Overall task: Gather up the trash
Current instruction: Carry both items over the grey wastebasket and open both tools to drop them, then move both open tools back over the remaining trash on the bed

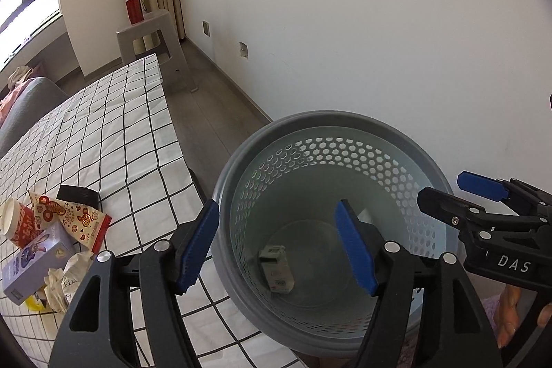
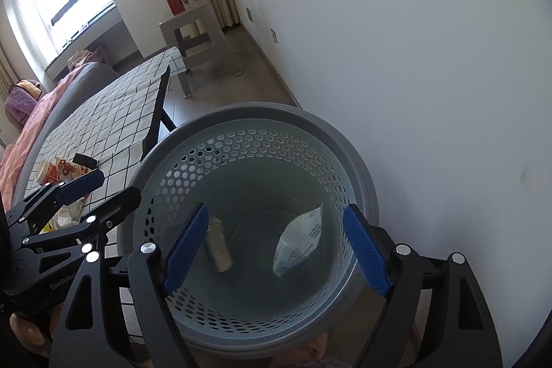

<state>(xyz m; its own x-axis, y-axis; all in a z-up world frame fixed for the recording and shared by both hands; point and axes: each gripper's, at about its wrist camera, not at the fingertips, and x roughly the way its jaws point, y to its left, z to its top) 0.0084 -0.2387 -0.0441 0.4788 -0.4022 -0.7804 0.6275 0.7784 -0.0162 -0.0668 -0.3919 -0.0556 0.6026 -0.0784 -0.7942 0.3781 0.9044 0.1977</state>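
A grey perforated bin (image 1: pixel 238 168) stands on the floor beside the table, directly under both grippers. In the left wrist view a small carton (image 1: pixel 277 268) lies on its bottom. My left gripper (image 1: pixel 276 207) hangs open over the rim with nothing between its blue pads. In the right wrist view a white wrapper (image 2: pixel 300 240) and a pale carton (image 2: pixel 219 247) lie inside the bin (image 2: pixel 358 168). My right gripper (image 2: pixel 276 211) is open and empty above them. On the checked tablecloth (image 1: pixel 120 126) lie more trash: a paper cup (image 1: pixel 17 223), a snack bag (image 1: pixel 76 216), a purple box (image 1: pixel 38 261) and crumpled paper (image 1: pixel 65 281).
The right gripper (image 1: pixel 443 187) shows at the right edge of the left wrist view, the left gripper (image 2: pixel 117 185) at the left of the right wrist view. A white wall runs close behind the bin. A grey stool (image 1: pixel 151 30) with a red bottle (image 1: pixel 134 6) stands beyond the table.
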